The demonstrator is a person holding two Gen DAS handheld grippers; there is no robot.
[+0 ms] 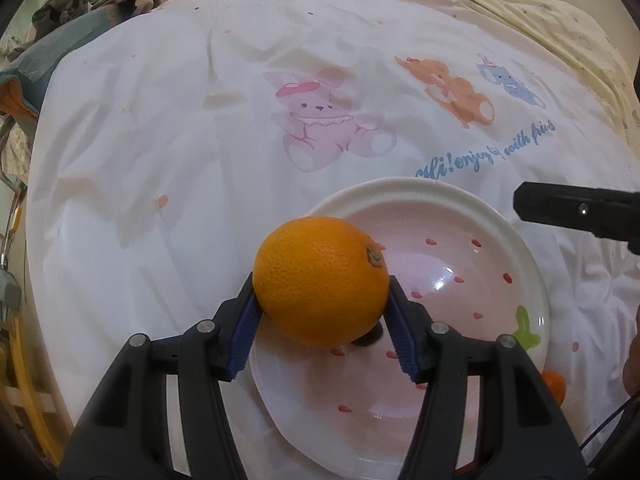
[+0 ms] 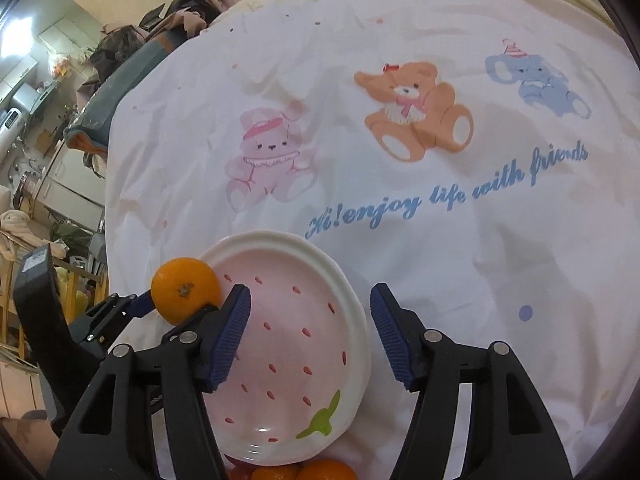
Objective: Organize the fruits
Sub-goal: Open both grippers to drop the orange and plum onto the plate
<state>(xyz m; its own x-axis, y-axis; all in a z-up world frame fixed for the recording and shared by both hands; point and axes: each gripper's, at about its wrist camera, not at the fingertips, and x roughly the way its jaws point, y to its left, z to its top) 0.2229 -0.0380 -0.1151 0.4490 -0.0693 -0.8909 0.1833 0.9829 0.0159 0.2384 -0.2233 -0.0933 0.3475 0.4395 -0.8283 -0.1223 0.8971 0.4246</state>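
My left gripper is shut on an orange and holds it above the left part of a pink strawberry-patterned plate. In the right wrist view the orange hangs at the plate's left rim, held by the left gripper. My right gripper is open and empty, just above the plate's right side. Its black finger shows in the left wrist view. More oranges lie at the plate's near edge; one also shows in the left wrist view.
The plate lies on a white bedsheet printed with cartoon bears and blue lettering. Clothes and a dark pillow lie at the bed's far left. Room furniture stands left of the bed.
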